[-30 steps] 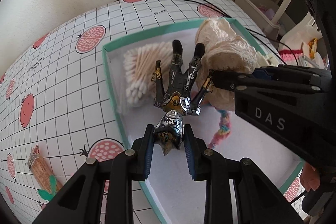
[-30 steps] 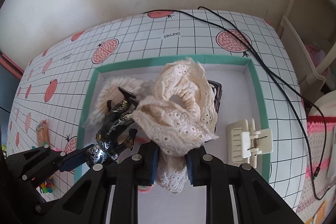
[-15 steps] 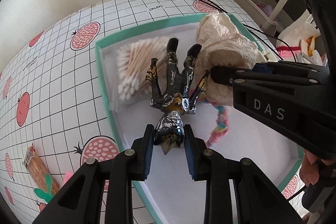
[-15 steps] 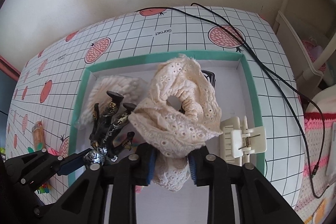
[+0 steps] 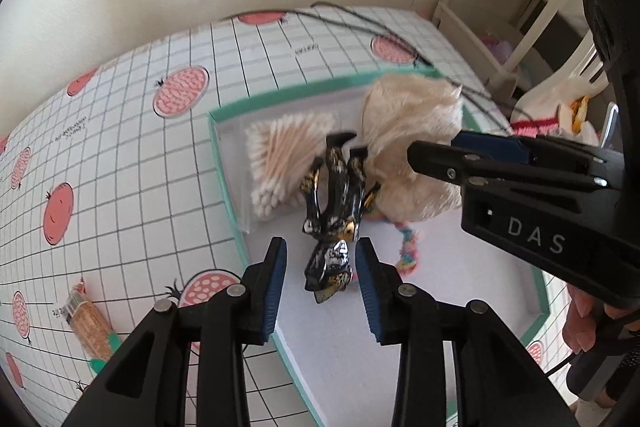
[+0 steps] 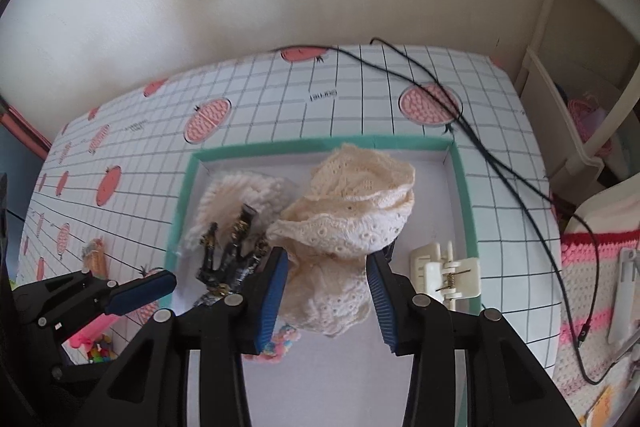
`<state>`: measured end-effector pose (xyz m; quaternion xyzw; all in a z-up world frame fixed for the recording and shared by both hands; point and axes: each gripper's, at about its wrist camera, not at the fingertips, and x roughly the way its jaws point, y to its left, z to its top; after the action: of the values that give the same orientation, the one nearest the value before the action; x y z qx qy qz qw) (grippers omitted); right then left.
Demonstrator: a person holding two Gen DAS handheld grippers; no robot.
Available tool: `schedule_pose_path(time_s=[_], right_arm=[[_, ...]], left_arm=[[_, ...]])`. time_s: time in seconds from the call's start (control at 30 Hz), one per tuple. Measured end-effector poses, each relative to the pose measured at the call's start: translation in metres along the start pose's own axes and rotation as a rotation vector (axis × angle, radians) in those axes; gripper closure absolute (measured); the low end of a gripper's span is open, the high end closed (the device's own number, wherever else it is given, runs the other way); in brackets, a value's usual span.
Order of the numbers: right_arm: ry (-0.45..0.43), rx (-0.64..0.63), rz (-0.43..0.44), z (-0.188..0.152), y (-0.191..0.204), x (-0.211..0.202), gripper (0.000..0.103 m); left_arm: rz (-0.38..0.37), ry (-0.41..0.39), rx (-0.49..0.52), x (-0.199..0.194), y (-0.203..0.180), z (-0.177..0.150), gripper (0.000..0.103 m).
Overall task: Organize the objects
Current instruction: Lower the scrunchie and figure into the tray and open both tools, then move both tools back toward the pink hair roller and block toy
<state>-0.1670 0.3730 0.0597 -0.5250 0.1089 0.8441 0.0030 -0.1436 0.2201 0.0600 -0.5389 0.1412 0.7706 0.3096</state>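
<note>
In the left wrist view the left gripper (image 5: 322, 277) has its jaws spread, the black figurine (image 5: 335, 211) lying free between them in the teal-rimmed box (image 5: 224, 151), while in the right wrist view the right gripper (image 6: 326, 291) has its jaws parted around the cream lace cloth (image 6: 348, 223), gripping nothing.

The lace scrunchie (image 6: 352, 223) hides most of a dark item behind it, perhaps another clip.
</note>
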Motion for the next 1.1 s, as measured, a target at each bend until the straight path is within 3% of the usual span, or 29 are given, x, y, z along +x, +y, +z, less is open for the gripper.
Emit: schedule_pose_path(time_s=[0.23, 0.5, 0.57, 0.67, 0.8, 0.83, 0.87, 0.93, 1.0, 1.1], right_arm=[[-0.076, 0.012, -0.002, 0.008, 0.001, -0.026, 0.059], [-0.065, 0.019, -0.012, 0.008, 0.0, -0.018, 0.059], [-0.06, 0.017, -0.016, 0.008, 0.001, -0.015, 0.058], [-0.066, 0.019, -0.02, 0.007, 0.001, -0.014, 0.043], [-0.08, 0.016, -0.022, 0.007, 0.003, -0.015, 0.038], [-0.082, 0.015, -0.022, 0.007, 0.003, -0.016, 0.038], [-0.084, 0.015, -0.022, 0.007, 0.004, -0.016, 0.038], [-0.086, 0.017, -0.023, 0.007, 0.004, -0.016, 0.037], [-0.087, 0.015, -0.024, 0.007, 0.004, -0.016, 0.034], [-0.09, 0.013, -0.022, 0.007, 0.004, -0.015, 0.025]], left_arm=[[0.013, -0.081, -0.035, -0.022, 0.012, 0.01, 0.067], [0.024, -0.111, -0.091, -0.026, 0.027, 0.014, 0.066], [0.042, -0.118, -0.101, -0.026, 0.031, 0.014, 0.054], [0.054, -0.136, -0.14, -0.028, 0.04, 0.014, 0.043], [0.083, -0.152, -0.168, -0.03, 0.049, 0.015, 0.037], [0.089, -0.153, -0.177, -0.03, 0.052, 0.015, 0.034], [0.092, -0.154, -0.184, -0.031, 0.055, 0.015, 0.025], [0.109, -0.163, -0.195, -0.031, 0.06, 0.015, 0.021], [0.126, -0.173, -0.205, -0.033, 0.063, 0.015, 0.021], [0.129, -0.188, -0.228, -0.035, 0.069, 0.016, 0.01]])
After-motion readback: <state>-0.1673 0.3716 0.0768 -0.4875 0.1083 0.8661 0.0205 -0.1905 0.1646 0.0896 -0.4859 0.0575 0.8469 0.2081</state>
